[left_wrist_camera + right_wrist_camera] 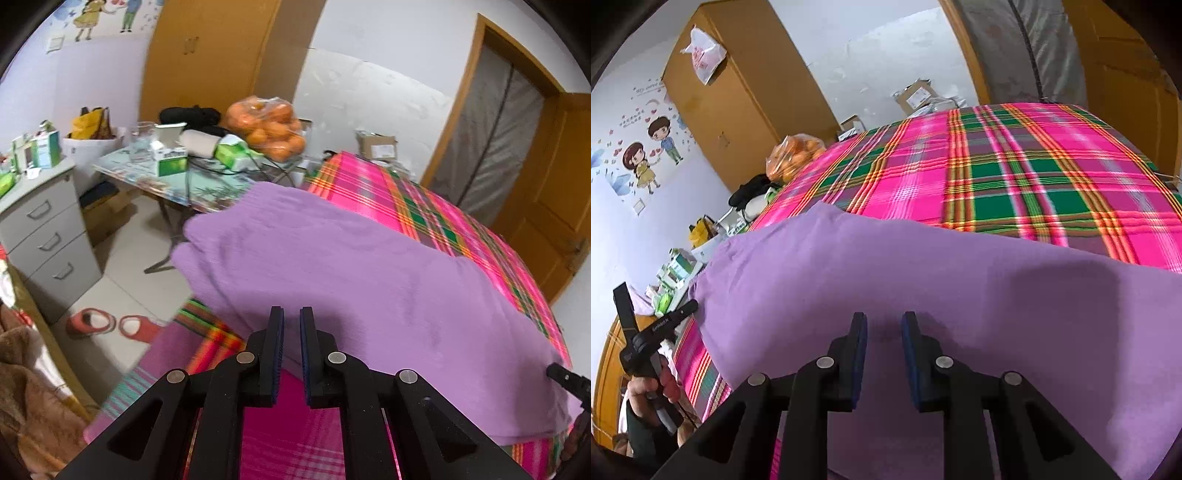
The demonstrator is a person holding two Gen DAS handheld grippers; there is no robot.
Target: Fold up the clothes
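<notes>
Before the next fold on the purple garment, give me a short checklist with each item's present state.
1. Purple garment lies on the plaid bed cover: ok.
2. Left tool empty, narrow gap between its fingers: ok.
3. Right tool empty, above the cloth: ok.
4. Garment's left end overhangs the bed edge: not ok.
5. Layers underneath lined up: cannot tell.

Bagged oranges (271,127) — cluttered table (207,184)

We see bright, even indoor light, source unclear, perhaps overhead. Soft tongs shadow on the purple cloth (923,280). Motion blur, heavy fisheye bending, dark corners.
</notes>
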